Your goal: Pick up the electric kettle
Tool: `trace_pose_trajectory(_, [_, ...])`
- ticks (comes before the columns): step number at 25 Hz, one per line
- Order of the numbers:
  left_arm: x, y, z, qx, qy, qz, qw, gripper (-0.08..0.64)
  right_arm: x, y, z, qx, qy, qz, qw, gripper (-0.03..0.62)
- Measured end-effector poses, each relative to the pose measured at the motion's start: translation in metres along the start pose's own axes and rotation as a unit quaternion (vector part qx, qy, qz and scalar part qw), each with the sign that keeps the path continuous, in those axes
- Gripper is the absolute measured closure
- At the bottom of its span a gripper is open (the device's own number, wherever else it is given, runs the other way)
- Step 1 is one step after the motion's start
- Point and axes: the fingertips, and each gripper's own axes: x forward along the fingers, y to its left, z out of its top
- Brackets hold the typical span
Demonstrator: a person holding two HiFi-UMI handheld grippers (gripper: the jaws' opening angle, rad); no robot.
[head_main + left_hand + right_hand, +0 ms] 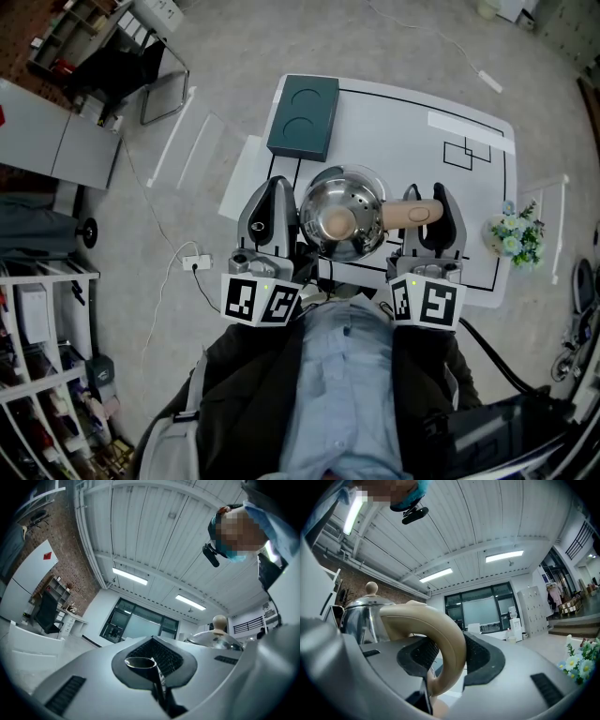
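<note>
You are closing the right gripper (439,202) on the electric kettle (339,217). Its fingers (485,656) are pressing from both sides on the beige handle (412,214), which is arching up between them. The left gripper (275,192) is sitting just left of the kettle body, with its fingers (173,656) pinched together on nothing.

The steel kettle, with its beige lid knob (336,223), is sitting at the near edge of the white surface (403,141), between your two grippers. Whether it is resting on the surface or hanging clear of it is not showing. Black lines are running across the surface. A dark green tray (302,117) with two round recesses is lying at its far left corner, well apart from the kettle.

A bunch of artificial flowers (514,236) is standing just off the right edge. On the grey floor (216,56) to the left, a white power strip (195,263) is trailing its cord, and a shelving rack (37,347) is standing at the near left. Overhead, strip lights (504,555) are glowing on a ribbed ceiling, and a glazed wall (476,611) is closing the far end of the room.
</note>
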Motion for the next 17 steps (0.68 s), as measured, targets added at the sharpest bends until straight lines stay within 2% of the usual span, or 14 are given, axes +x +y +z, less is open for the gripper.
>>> trace_pose_trajectory(17, [-0.0003, -0.0015, -0.0024, -0.001, 0.001, -0.002, 1.0, 0.554, -0.001, -0.0017, -0.0017, 0.0, 0.001, 0.0, 1.0, 0.434])
